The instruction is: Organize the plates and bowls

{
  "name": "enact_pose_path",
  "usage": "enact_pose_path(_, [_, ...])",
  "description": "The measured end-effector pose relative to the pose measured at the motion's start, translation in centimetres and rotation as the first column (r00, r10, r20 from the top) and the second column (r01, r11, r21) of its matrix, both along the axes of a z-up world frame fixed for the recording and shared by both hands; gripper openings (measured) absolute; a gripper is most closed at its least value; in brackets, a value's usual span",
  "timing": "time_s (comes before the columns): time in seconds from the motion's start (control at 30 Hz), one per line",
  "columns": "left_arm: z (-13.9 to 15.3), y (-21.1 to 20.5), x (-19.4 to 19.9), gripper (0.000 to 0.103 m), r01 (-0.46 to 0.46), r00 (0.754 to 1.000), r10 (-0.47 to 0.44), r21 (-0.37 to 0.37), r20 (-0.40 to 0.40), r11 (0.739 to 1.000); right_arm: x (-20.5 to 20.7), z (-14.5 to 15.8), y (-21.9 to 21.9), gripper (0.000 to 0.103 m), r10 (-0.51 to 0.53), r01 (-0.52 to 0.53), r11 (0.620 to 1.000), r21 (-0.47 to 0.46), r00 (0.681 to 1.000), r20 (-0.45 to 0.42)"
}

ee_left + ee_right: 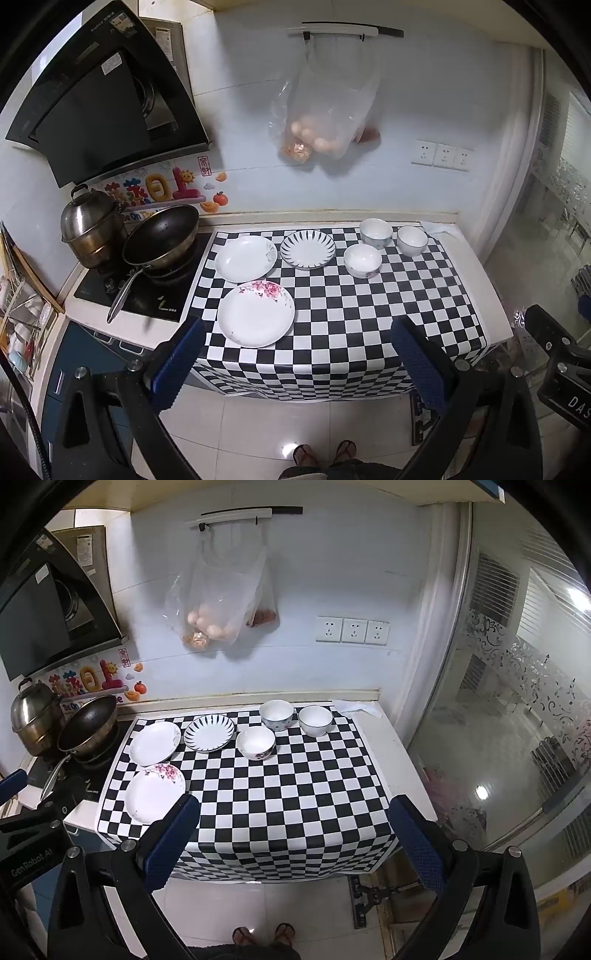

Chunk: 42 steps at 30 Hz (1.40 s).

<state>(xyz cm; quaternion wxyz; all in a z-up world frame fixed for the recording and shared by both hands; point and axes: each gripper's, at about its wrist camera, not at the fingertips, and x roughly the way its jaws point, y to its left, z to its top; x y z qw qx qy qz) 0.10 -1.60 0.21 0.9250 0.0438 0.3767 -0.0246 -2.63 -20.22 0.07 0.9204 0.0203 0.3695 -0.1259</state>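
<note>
Three plates lie on the checkered cloth: a pink-flower plate nearest, a plain white plate behind it, and a black-striped plate. Three white bowls stand apart at the back: one in front, one behind it, one at the right. My left gripper and right gripper are both open and empty, held before the counter's front edge.
A frying pan and a steel pot sit on the stove at left. A range hood hangs above. Plastic bags of food hang on the wall. Glass door at right. Dish rack far left.
</note>
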Motion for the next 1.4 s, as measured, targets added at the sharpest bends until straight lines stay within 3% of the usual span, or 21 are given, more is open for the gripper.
enact_pose_path(1.4, [0.2,1.2,0.4,0.102,0.012,0.999,-0.012,-0.002,0.030,1.000,0.7,-0.1,0.8,0.103,-0.016,0.016,1.000,0.021,1.000,0.007])
